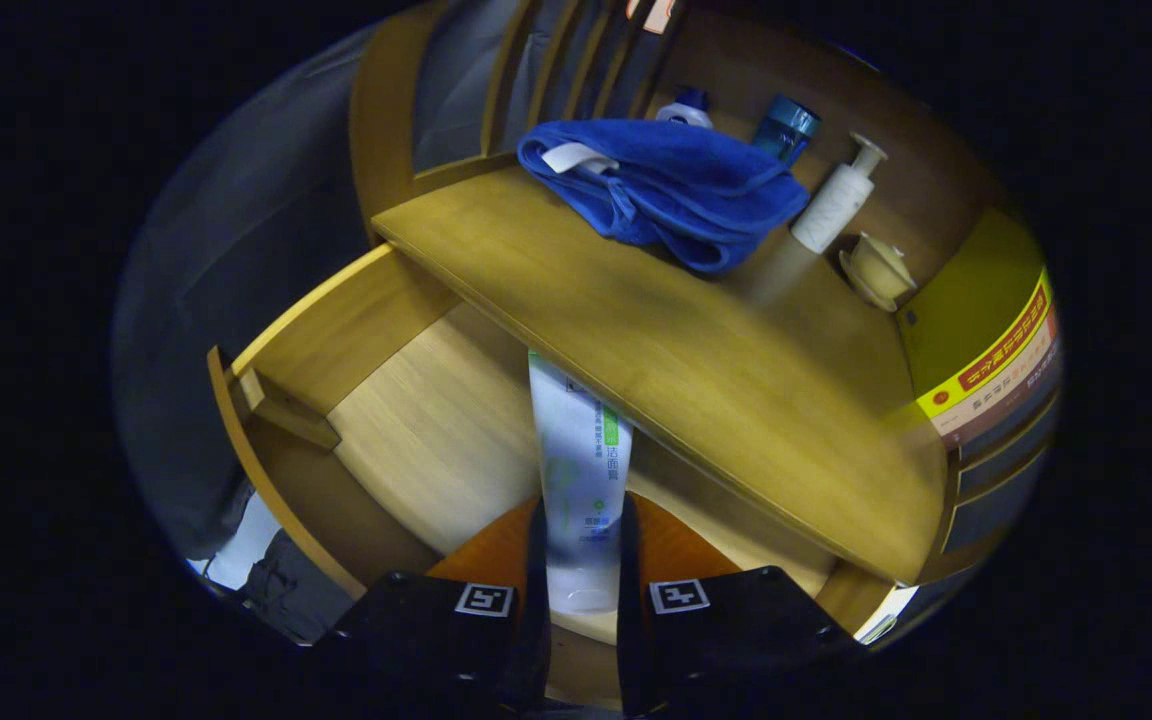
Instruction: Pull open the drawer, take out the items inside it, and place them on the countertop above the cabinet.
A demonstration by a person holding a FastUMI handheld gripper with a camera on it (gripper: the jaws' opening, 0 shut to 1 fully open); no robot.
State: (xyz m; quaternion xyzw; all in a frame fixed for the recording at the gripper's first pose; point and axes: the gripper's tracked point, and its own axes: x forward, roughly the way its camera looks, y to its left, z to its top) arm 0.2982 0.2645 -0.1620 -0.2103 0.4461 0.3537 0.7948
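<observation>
In the gripper view we see our gripper (581, 560) closed on the white tube (579, 460), both fingers pressing its sides, above the open drawer (416, 420). The countertop (656, 330) (blue towel (666, 185) and pump bottle (836, 200) on it) overhangs the tube's far end.

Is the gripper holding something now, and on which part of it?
Yes. The gripper is shut on the white tube, both fingers pressing its lower end, over the open drawer.
</observation>
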